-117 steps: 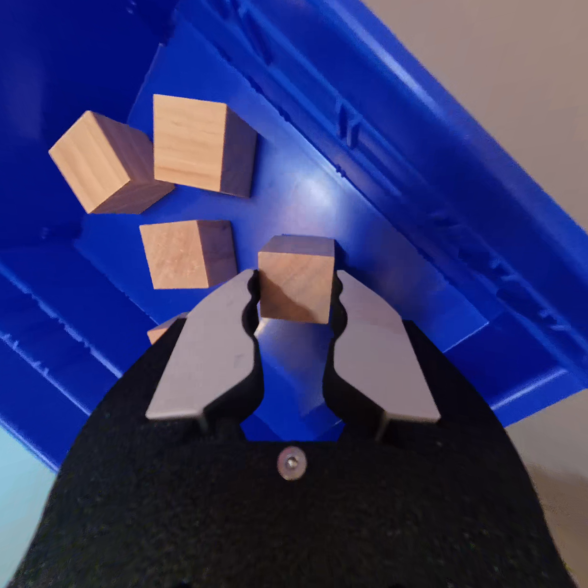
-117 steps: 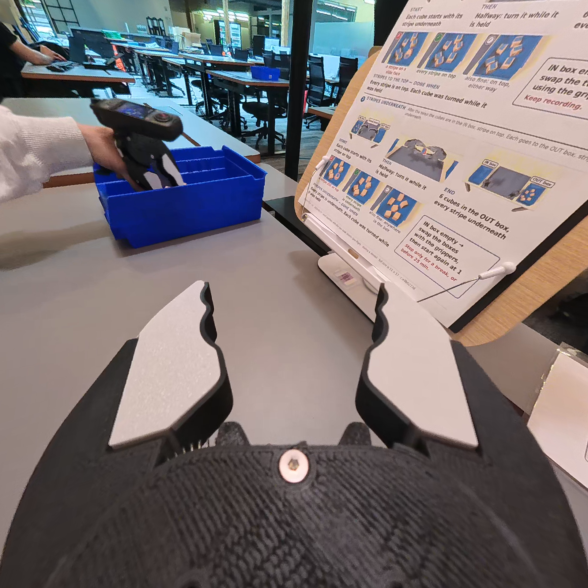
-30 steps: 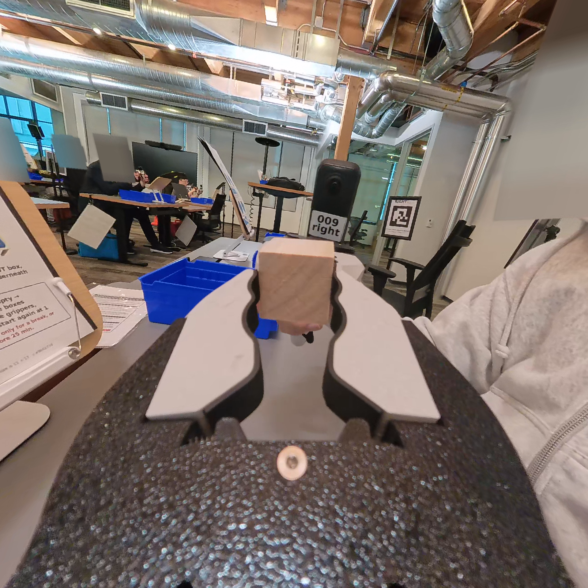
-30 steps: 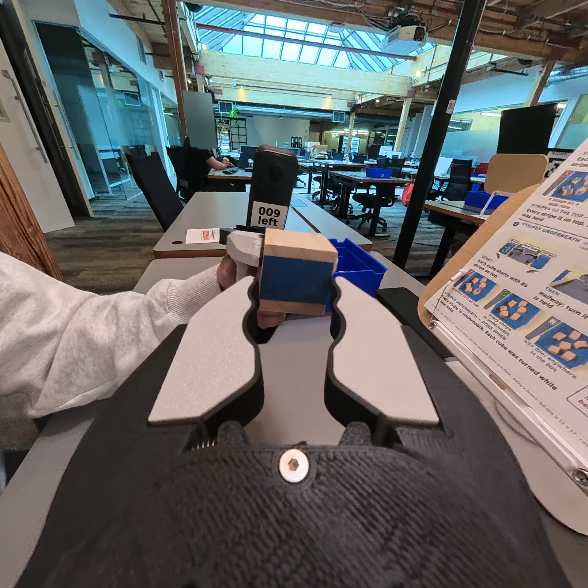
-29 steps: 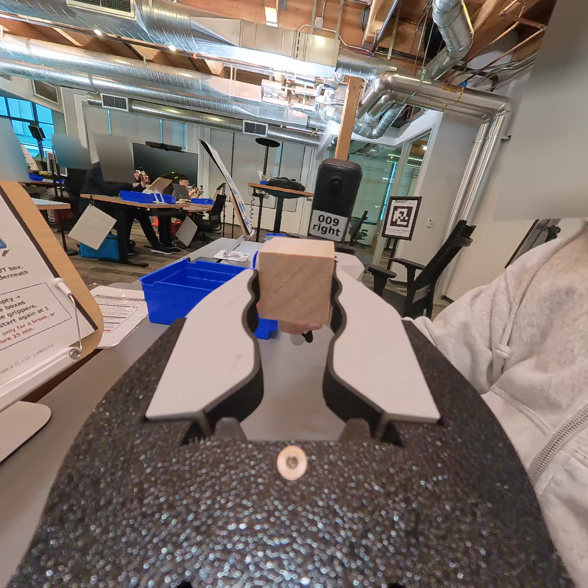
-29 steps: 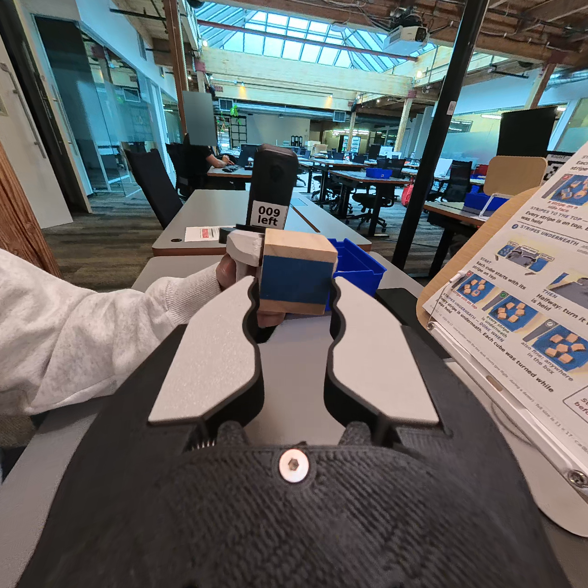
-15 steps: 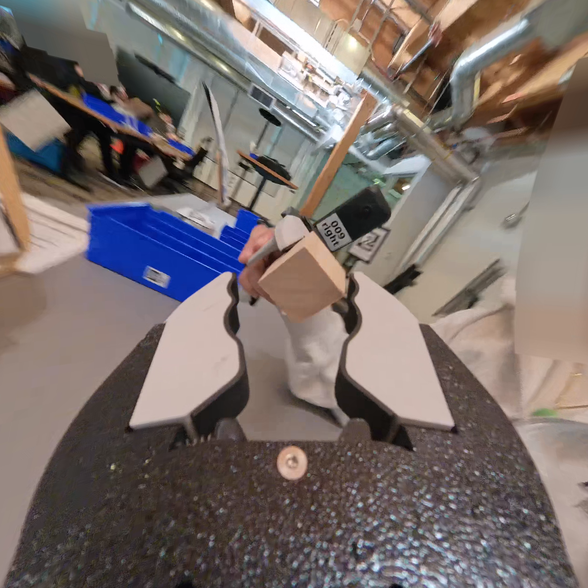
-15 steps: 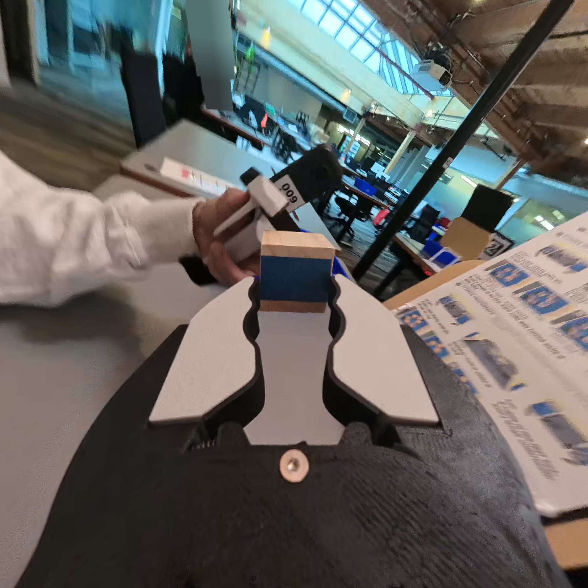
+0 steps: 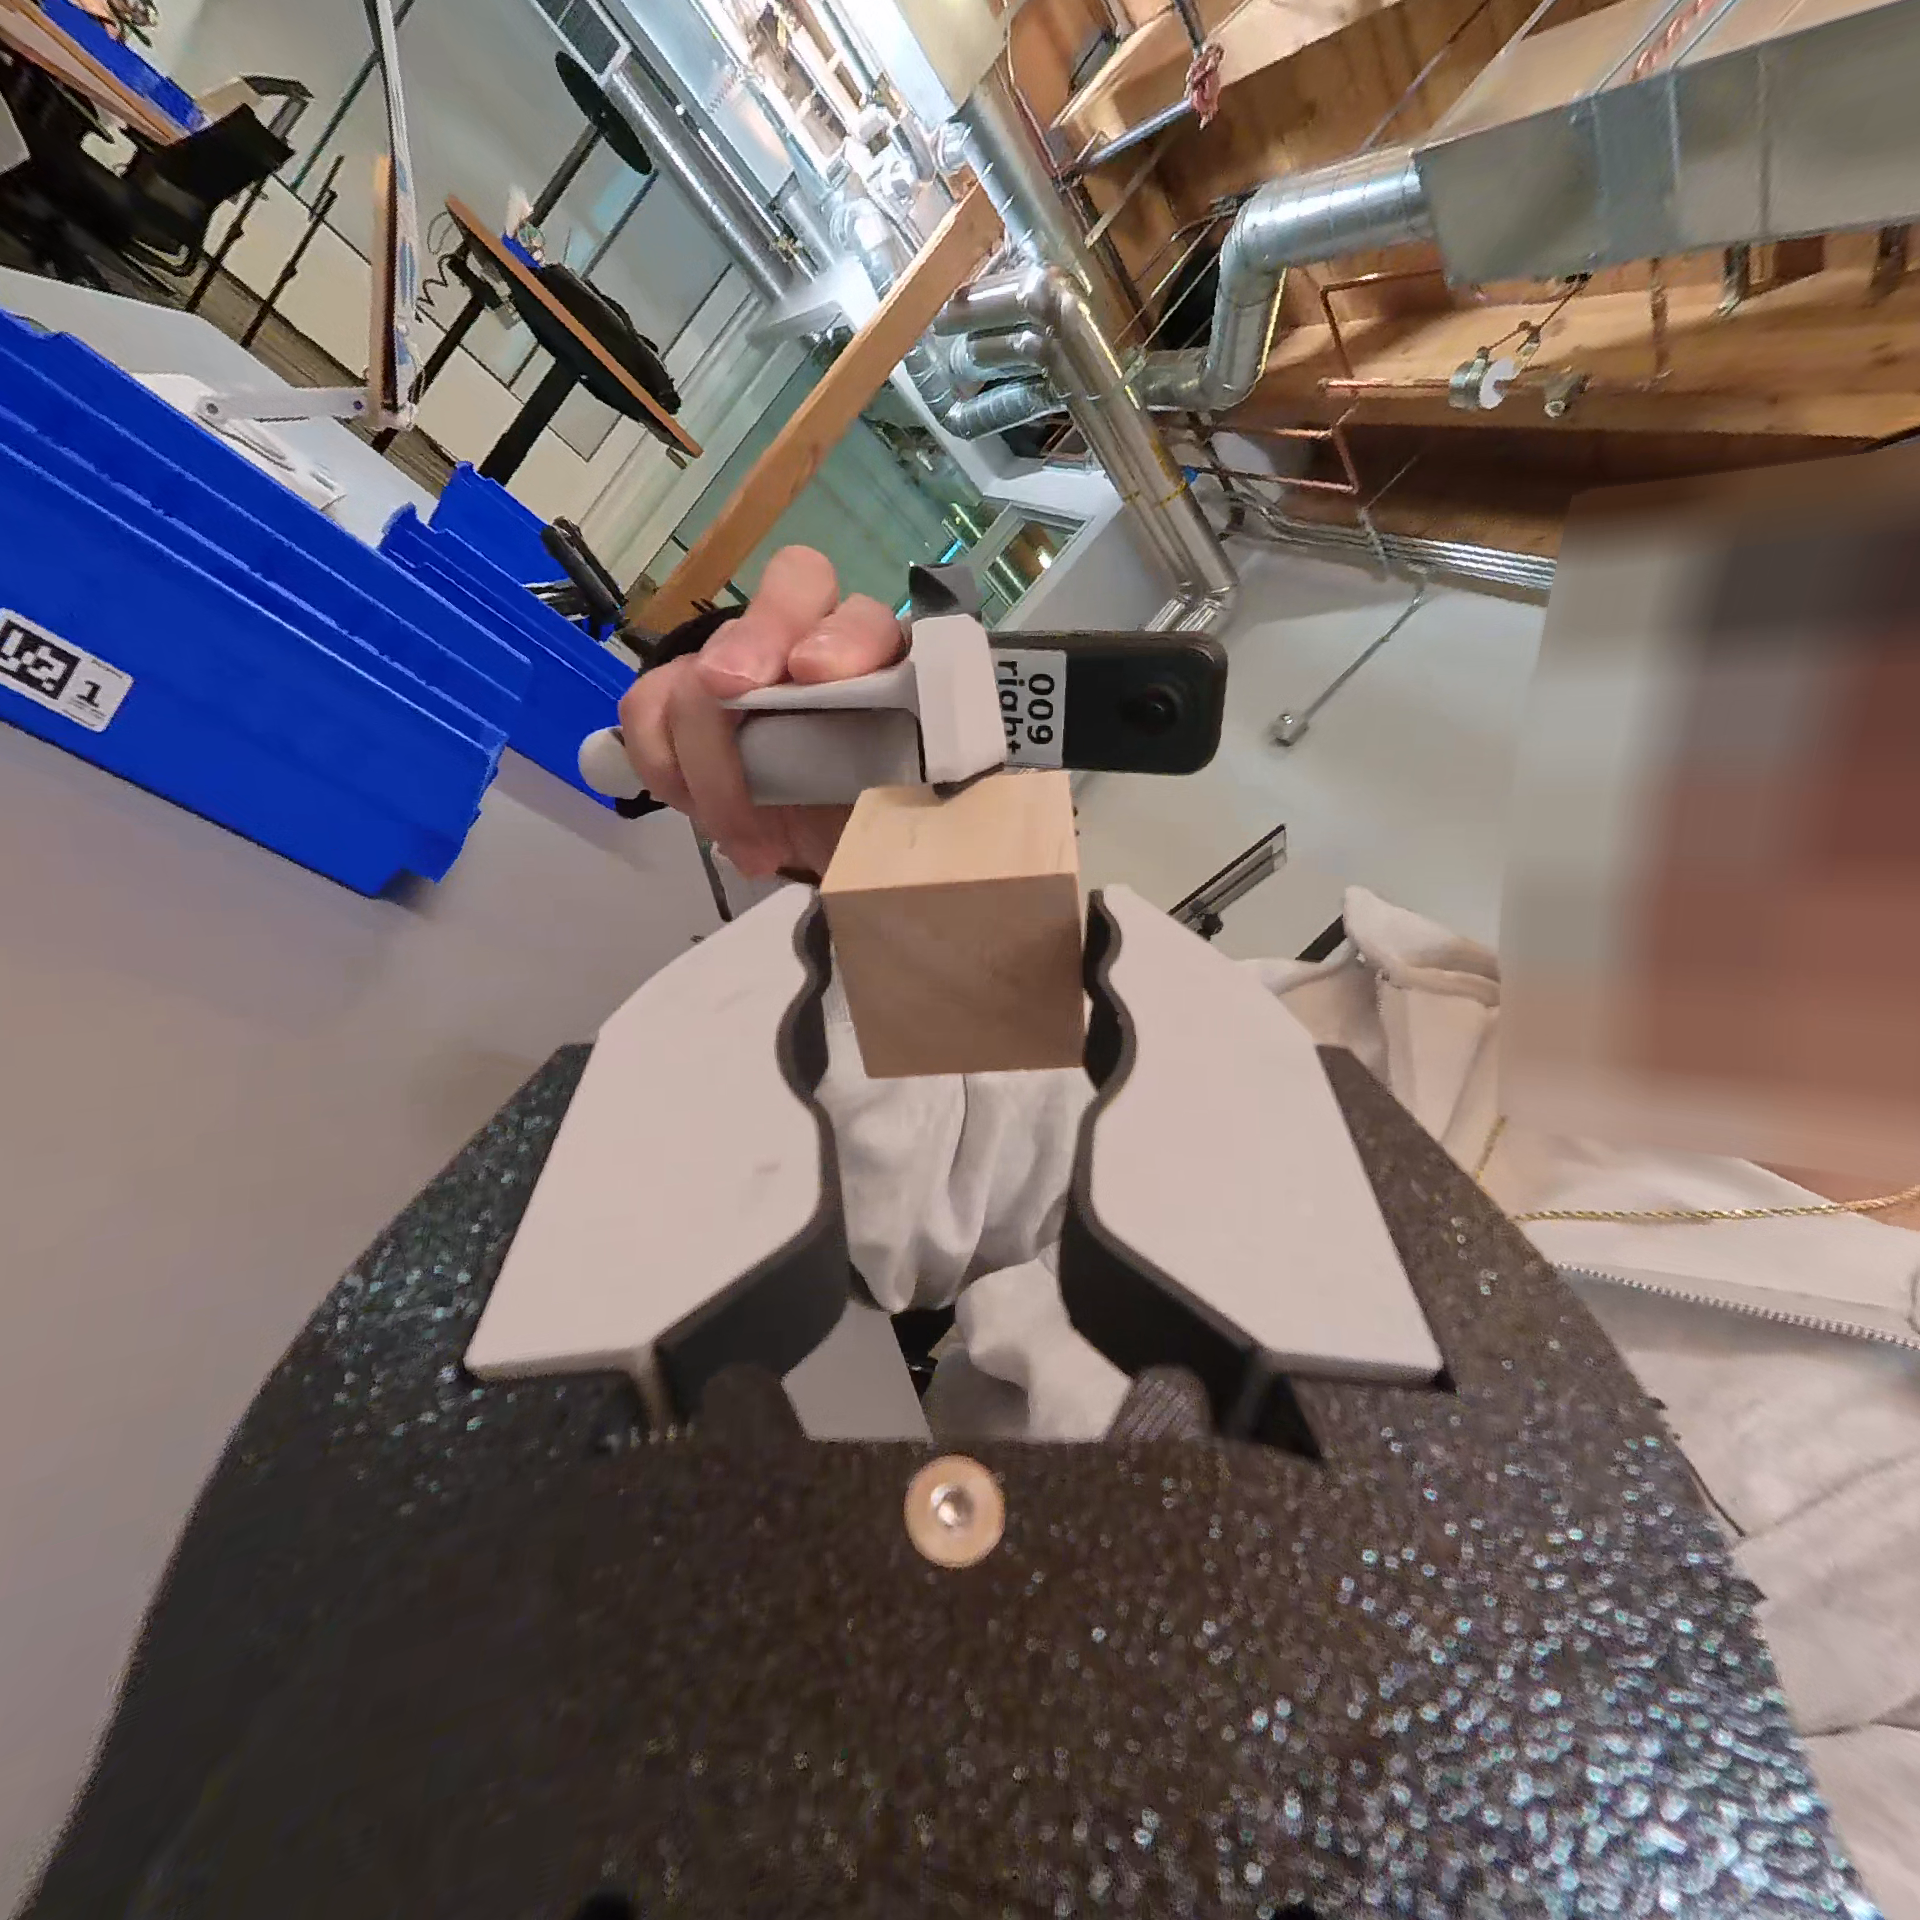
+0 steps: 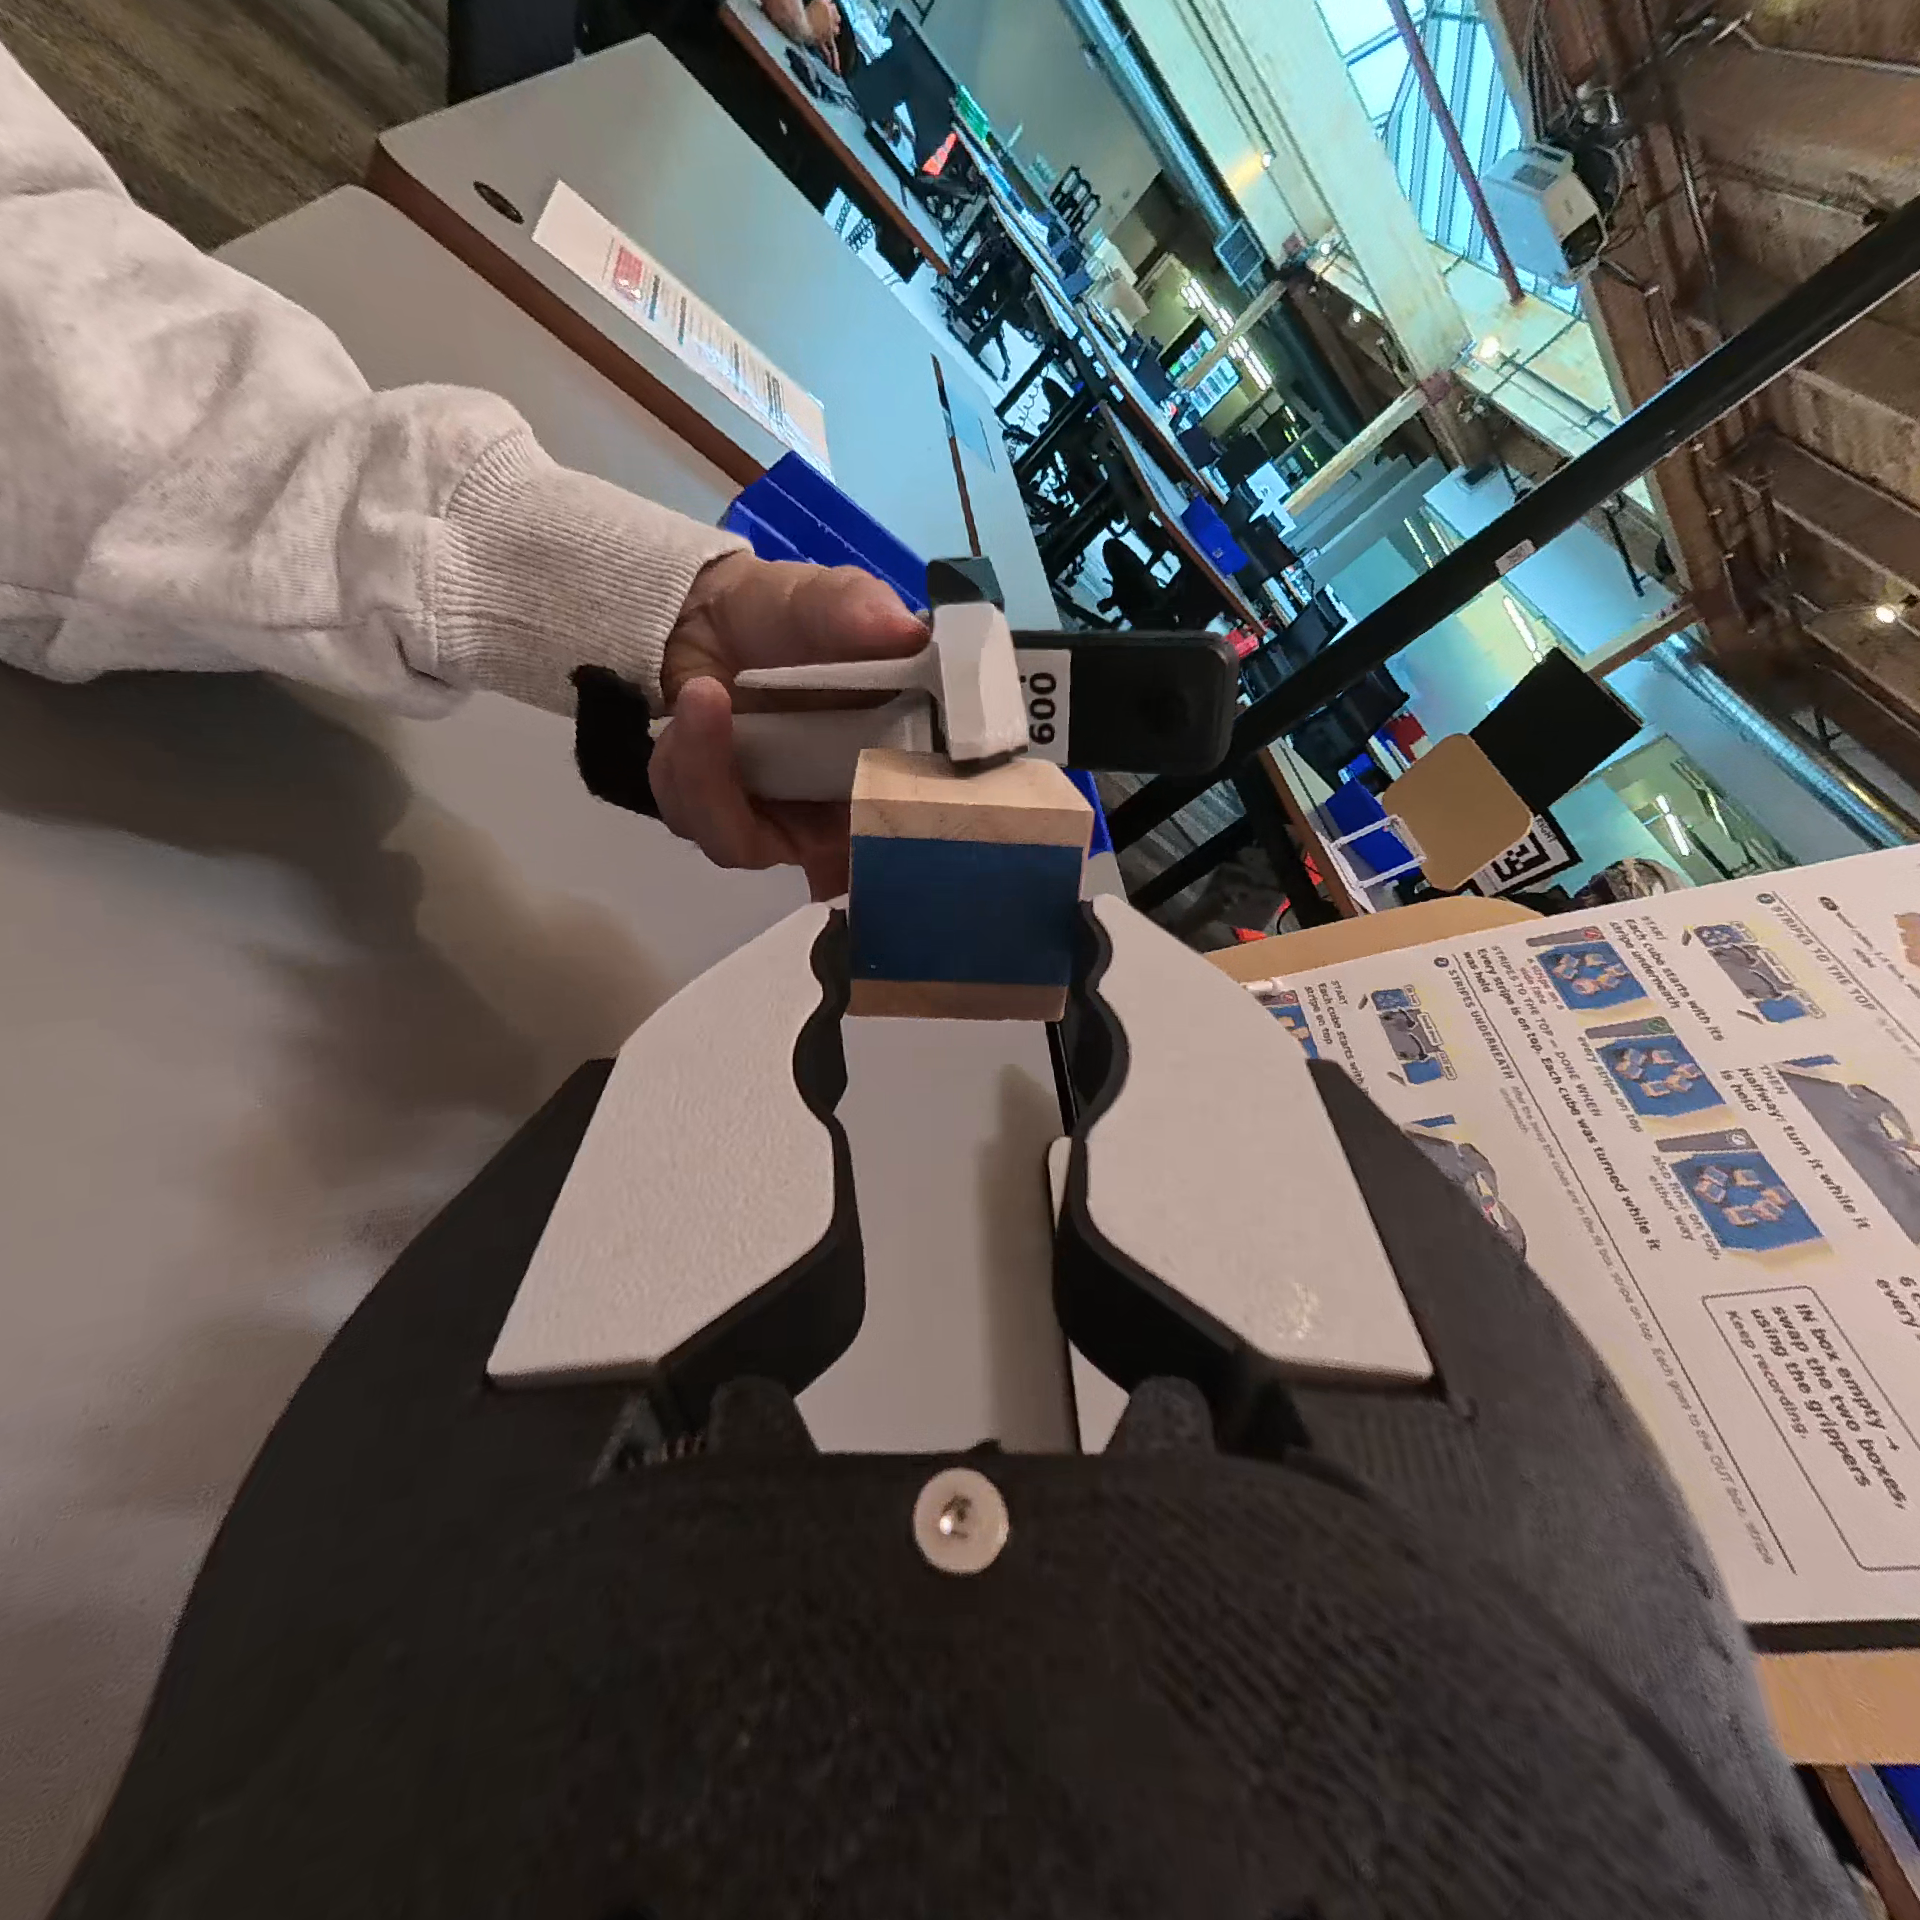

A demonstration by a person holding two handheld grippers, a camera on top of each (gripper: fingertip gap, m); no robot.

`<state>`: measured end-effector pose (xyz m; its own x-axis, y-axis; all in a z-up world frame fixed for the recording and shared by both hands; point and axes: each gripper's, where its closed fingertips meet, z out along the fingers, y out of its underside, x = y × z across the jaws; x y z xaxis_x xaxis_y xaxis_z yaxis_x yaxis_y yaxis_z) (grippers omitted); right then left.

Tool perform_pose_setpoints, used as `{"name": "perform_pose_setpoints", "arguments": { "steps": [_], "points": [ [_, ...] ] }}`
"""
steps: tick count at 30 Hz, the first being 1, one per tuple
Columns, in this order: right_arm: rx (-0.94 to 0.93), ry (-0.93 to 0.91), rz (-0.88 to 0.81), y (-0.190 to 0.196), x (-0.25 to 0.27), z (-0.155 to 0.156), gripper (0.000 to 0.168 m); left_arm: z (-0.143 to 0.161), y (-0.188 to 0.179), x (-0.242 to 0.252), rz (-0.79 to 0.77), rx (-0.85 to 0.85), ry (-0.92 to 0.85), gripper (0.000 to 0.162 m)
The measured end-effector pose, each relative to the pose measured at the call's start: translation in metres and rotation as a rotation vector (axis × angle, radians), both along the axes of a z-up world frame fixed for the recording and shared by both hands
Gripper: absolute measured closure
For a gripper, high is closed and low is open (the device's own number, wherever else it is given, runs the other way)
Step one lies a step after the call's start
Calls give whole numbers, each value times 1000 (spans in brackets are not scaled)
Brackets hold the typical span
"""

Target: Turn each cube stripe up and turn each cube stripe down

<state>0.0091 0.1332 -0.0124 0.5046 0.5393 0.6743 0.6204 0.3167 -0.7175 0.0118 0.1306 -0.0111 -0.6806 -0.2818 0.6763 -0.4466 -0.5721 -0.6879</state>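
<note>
Wooden cube (image 9: 961, 961) sits in mid-air above the grey surface (image 9: 208, 1039), pinched at once by two hand-held tools facing each other. The left tool (image 9: 954, 971) presses the cube's sides between its fingertips, meeting a plain face; the right tool (image 10: 961, 961) clamps the same cube (image 10: 961, 914), its blue stripe (image 10: 961, 914) facing that camera. Blue bins (image 9: 239, 665) lie beyond. With both tools rolled over and gripping only near the tips, a hasty release could let the cube twist or drop.

Blue bins (image 9: 239, 665) on grey tabletop (image 9: 208, 1091); instr. sheet on board (image 10: 1621, 1195) at right, w/ pics
</note>
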Motion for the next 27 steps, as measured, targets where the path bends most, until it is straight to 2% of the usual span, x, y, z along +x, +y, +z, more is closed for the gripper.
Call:
{"name": "perform_pose_setpoints", "arguments": {
  "steps": [1, 10, 19, 27],
  "points": [
    [-4, -1, -3, 0, 1, -1, 126, -1, 0, 1, -4, -9, 3, 116],
    [-36, -28, -78, 7, 12, -9, 126, -8, 7, 14, -15, -99, -7, 117],
    [-72, 73, -77, 6, 14, -5, 126, -7, 6, 20, -35, -158, -61, 117],
    [-127, 263, -133, 11, 19, 8, 104, 4, 19, 16, -2, -232, -170, 118]
  ]
}}
